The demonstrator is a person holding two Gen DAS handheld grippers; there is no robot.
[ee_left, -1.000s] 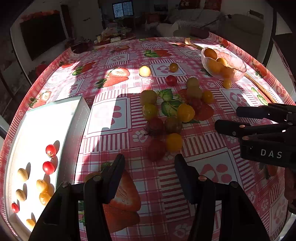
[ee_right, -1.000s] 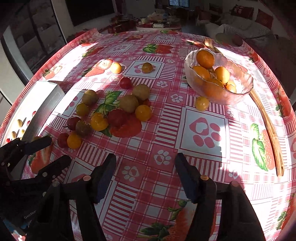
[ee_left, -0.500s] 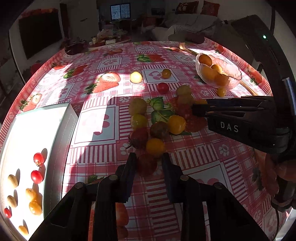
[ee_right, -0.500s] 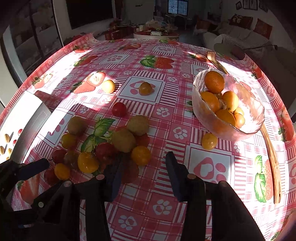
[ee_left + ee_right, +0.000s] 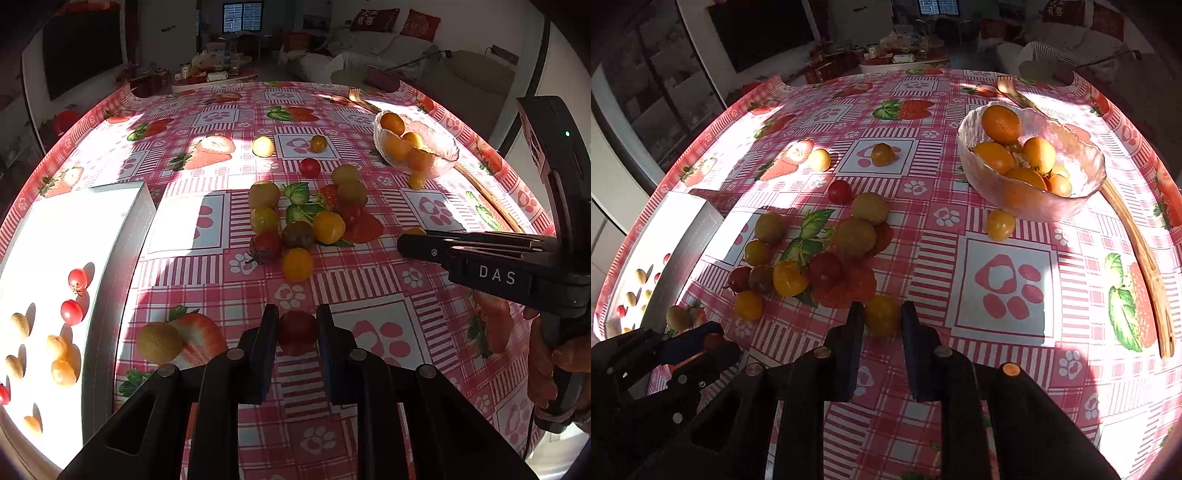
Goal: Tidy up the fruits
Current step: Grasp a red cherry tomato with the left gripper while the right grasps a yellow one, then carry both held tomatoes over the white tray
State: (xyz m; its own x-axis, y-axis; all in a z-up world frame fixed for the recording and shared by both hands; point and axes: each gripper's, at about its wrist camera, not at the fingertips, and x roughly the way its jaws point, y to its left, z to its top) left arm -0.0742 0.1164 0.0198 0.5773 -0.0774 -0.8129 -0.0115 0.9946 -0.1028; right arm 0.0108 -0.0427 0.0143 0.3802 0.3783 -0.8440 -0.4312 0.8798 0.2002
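Gripping a red tomato (image 5: 297, 331) in your left gripper (image 5: 293, 325) jaws and a yellow tomato (image 5: 882, 314) in your right gripper (image 5: 881, 319), you've got the white tray (image 5: 122, 236) off to the left of both.

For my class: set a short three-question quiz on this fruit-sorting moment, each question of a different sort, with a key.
1. True or false: the left gripper is shut on a red tomato.
2. Multiple choice: what does the right gripper hold between its fingers? A) a yellow-orange tomato B) a green leaf C) a wooden spoon
3. Fill in: the large orange fruits lie in the glass ____, while small fruits lie in the white tray.

Key
1. True.
2. A, the yellow-orange tomato.
3. bowl.
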